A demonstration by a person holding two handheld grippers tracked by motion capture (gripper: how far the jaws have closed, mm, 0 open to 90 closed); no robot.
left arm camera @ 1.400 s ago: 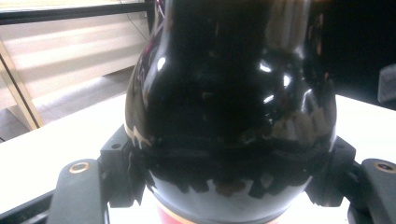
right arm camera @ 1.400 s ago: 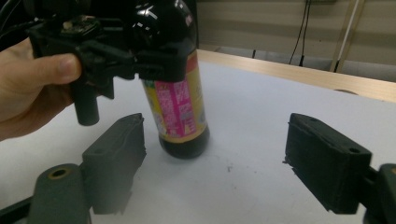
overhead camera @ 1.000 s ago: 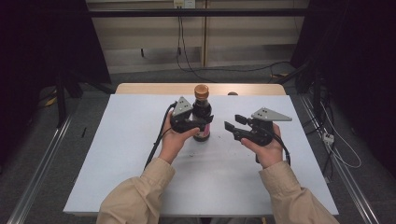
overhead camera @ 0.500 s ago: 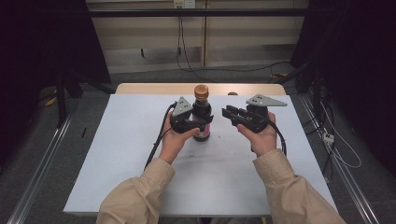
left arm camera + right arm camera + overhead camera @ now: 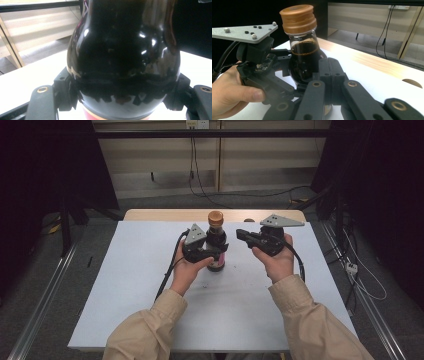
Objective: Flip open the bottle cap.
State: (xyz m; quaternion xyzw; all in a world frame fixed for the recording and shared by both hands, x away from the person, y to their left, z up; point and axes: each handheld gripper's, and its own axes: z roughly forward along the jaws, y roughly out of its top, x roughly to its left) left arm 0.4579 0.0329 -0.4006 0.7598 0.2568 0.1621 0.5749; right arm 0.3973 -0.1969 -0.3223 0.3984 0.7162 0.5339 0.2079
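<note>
We see a round-bellied glass bottle of dark sauce (image 5: pixel 217 251) standing upright near the middle of the white table (image 5: pixel 125 290), toward its far edge. Its glass is glossy and throws back small highlights; the neck is clear above the liquid line, and a ribbed, tan, cylinder-shaped cap (image 5: pixel 298 18) tops it. A red label band runs around its foot. Our left gripper (image 5: pixel 202 251), black and blocky with a grey three-cornered plate, clamps the bottle's swollen belly from the left, its pads pressing the glass on both sides. Our right gripper (image 5: pixel 246 236) hangs just right of the bottle at neck height, apart from it; its jaws have just been closing and now meet with nothing between them. A pale wooden strip borders the table's far edge.
</note>
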